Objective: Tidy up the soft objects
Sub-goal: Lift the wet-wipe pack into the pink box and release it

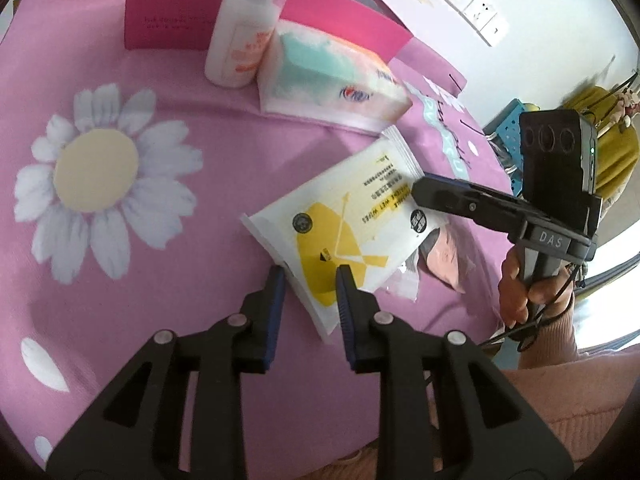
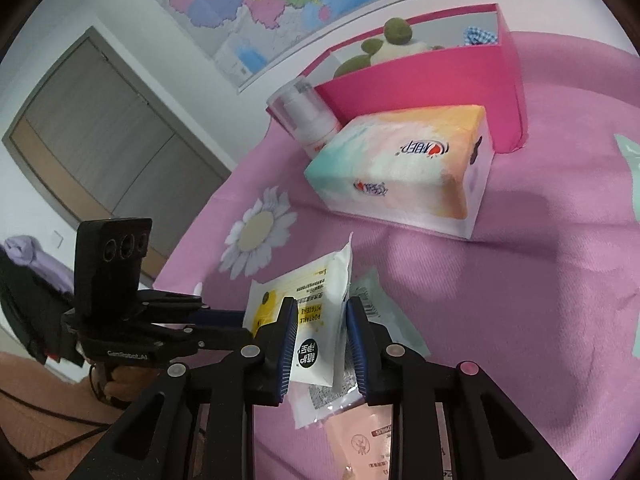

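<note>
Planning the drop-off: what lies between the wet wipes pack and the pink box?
In the right wrist view, the tissue pack sits between the wet wipes pack and the pink box, with bare pink cloth on either side of it.

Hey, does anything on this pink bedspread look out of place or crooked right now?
Yes: the wet wipes pack is lifted off the cover and tilted, pinched by both the left gripper and right gripper, above other packets lying loose.
</note>
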### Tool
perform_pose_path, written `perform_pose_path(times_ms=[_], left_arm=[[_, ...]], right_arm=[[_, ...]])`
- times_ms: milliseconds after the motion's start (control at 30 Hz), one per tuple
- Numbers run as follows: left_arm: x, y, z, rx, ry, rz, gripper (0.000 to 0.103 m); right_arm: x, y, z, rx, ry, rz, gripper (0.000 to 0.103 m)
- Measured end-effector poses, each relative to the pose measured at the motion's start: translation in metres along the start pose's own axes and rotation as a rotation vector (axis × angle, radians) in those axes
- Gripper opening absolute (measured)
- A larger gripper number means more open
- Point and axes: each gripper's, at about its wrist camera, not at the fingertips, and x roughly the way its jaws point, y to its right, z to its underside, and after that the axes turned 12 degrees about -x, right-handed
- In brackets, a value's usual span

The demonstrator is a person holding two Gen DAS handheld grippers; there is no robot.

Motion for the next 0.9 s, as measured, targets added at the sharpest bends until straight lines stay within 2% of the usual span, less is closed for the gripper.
perform_pose_path(times_ms=[167,367,667,900], left_arm=[[-0.015,0.012,-0.011,0.036,0.053,-0.014,0.027],[-0.047,0.028,-0.035,0.109,0.146,-0.023,0.027],[-0.095,0.059,-0.094,0.208,0.296,-0.038,0.027],[-0.102,0.059,-0.152,0.215,0.339,-0.069,0.027]], right_arm=[[-0.011,-0.002,-0.006,0.014,0.043,0.006,0.026],[-0.030,-0.014,-0.034,-0.030,0.129,0.032,0.026],[-0.054,-0.017,-0.097,-0.064,0.270,0.067,0.026],[-0.054,-0.001,-0.149,-0.060,0.328,0.087,0.026]])
